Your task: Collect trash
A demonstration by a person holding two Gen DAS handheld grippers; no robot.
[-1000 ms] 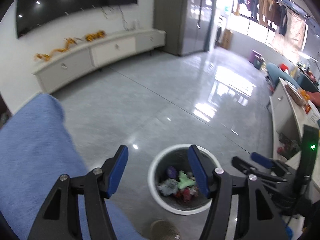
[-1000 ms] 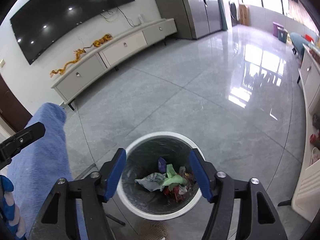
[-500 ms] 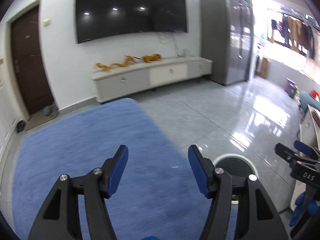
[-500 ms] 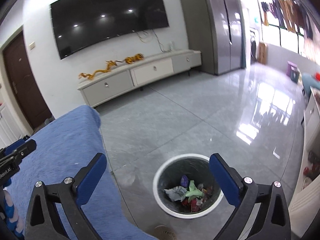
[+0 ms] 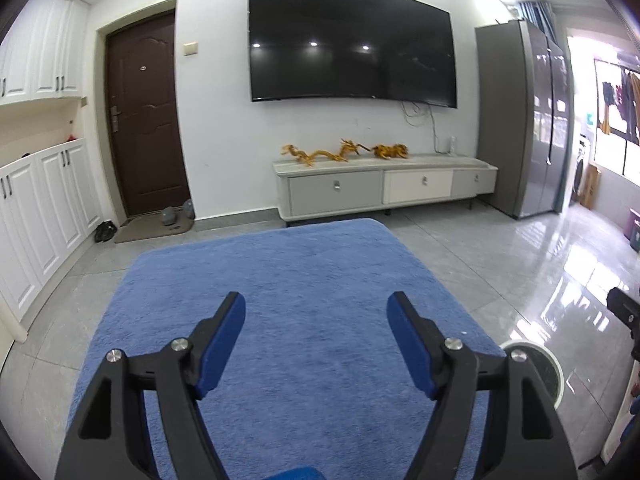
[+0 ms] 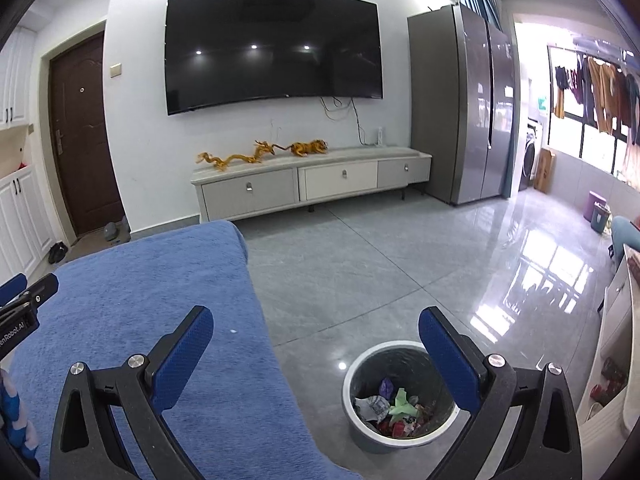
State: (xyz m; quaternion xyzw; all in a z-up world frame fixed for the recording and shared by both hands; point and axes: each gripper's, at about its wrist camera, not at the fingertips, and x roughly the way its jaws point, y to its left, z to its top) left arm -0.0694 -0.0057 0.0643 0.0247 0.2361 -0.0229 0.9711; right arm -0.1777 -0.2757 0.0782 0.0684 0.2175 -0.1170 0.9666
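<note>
A round grey bin with a white rim [image 6: 352, 376] stands on the floor to the right of a blue cloth-covered surface [image 6: 132, 304]. Crumpled wrappers and paper [image 6: 394, 406] lie in its bottom. My right gripper [image 6: 316, 338] hangs above the cloth's right edge and the bin, jaws wide open and empty. My left gripper [image 5: 316, 334] hovers over the blue cloth [image 5: 280, 280]; its jaws are opening with nothing between them. The bin's rim [image 5: 554, 364] peeks out at the lower right of the left wrist view. No loose trash shows on the cloth except a tiny white speck [image 6: 233, 331].
A low TV cabinet [image 6: 312, 184] with gold dragon figures stands under a wall-mounted TV [image 6: 272, 48]. A grey fridge [image 6: 460, 100] is to its right, a brown door [image 5: 144, 120] to its left. White cabinets [image 5: 40, 216] line the left wall. Glossy grey floor tiles [image 6: 400, 264] spread between.
Both grippers rose and tilted up from over the bin; the left swung left over the blue cloth. The right jaws spread wide, the left jaws widened.
</note>
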